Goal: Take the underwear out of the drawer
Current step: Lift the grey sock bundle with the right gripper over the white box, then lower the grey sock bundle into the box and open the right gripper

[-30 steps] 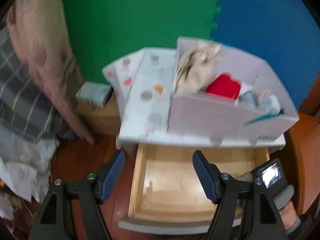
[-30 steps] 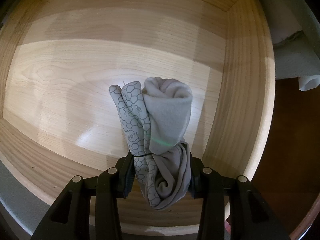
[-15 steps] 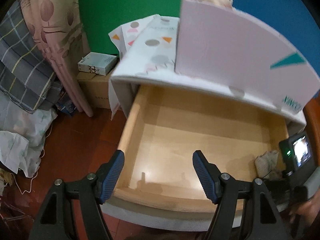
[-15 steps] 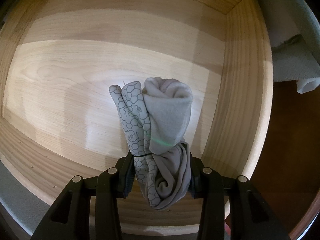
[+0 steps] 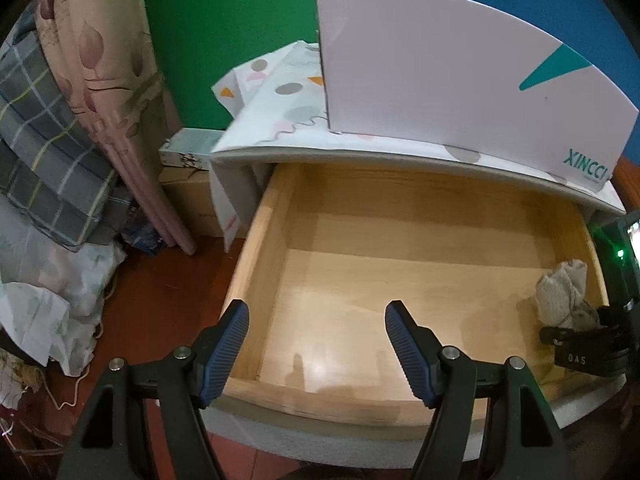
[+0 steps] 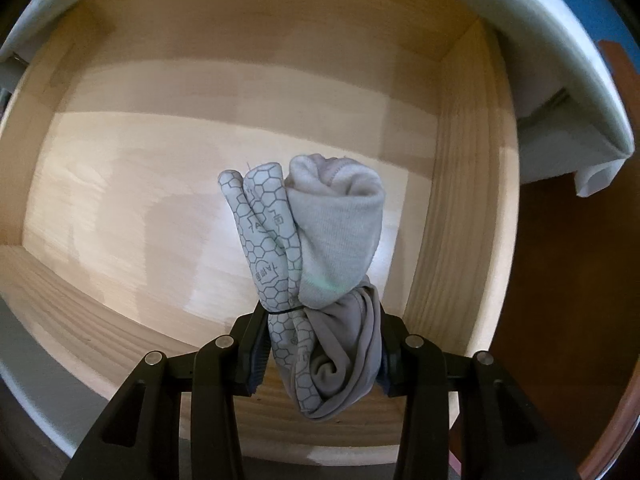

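A rolled grey pair of underwear (image 6: pixel 320 256) with a hexagon-print waistband hangs over the bare floor of the open wooden drawer (image 6: pixel 460 208). My right gripper (image 6: pixel 320 344) is shut on its lower end and points straight down. In the left wrist view the same bundle (image 5: pixel 564 294) shows at the drawer's right side, held by the right gripper (image 5: pixel 576 334). My left gripper (image 5: pixel 316 340) hovers open over the drawer's front left corner (image 5: pixel 248 280), with nothing between its blue pads.
A white cabinet top (image 5: pixel 304 120) with a patterned cloth carries a white cardboard box (image 5: pixel 460 80). Left of the cabinet hang a pink curtain (image 5: pixel 108 80) and plaid fabric (image 5: pixel 44 136); crumpled cloth (image 5: pixel 44 300) lies on the red-brown floor (image 5: pixel 172 296). Green and blue mats cover the wall.
The left gripper has dropped and come closer to the drawer, so the box now shows from its side. The right gripper has lifted the underwear slightly; more of the cabinet edge shows.
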### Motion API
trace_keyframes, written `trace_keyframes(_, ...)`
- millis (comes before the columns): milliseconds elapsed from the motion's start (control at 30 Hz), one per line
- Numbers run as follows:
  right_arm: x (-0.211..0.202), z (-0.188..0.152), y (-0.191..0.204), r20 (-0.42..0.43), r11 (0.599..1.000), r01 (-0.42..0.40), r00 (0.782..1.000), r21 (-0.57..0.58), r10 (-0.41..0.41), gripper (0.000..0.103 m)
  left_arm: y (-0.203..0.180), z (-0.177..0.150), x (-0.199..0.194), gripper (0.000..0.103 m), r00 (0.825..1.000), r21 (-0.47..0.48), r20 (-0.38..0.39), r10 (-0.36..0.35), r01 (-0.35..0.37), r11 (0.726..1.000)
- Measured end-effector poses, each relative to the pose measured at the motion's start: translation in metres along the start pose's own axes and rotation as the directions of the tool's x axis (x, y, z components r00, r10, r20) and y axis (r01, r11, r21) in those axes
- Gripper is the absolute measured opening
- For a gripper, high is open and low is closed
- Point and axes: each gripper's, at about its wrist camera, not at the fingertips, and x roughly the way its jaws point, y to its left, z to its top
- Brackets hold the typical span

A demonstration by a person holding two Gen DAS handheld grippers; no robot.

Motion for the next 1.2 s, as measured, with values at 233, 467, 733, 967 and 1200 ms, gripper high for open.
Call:
trace_keyframes(233,-0.036,-0.024,0.011,0.17,0.999,0.026,0.985,-0.047,-0.018,0.039,0.002,0.0,0.0,0.073,1.0,-0.009,0.005,-0.002,0.002,1.0)
trace_keyframes(467,-0.078,-0.059,0.016,0.262,0.998,-0.02,0.964,-0.067,0.037,0.039,0.007,0.0,0.001,0.073,1.0,-0.028,0.002,-0.023,0.023,0.999)
trace_keyframes(733,-0.127,-0.079,-0.009,0.332,0.994,-0.069,0.939,-0.083,0.093,0.039,0.006,0.001,0.0,0.073,1.0,-0.031,0.005,-0.024,0.024,0.999)
trace_keyframes(967,-0.189,-0.06,-0.026,0.414,0.994,-0.074,0.905,-0.074,0.098,0.039,0.007,0.001,0.001,0.073,1.0,-0.039,0.004,-0.029,0.029,0.999)
trace_keyframes(1200,-0.239,0.001,-0.021,0.491,0.997,-0.055,0.868,-0.057,0.076,0.039,0.008,0.001,0.0,0.073,0.999,-0.045,0.007,-0.037,0.037,0.998)
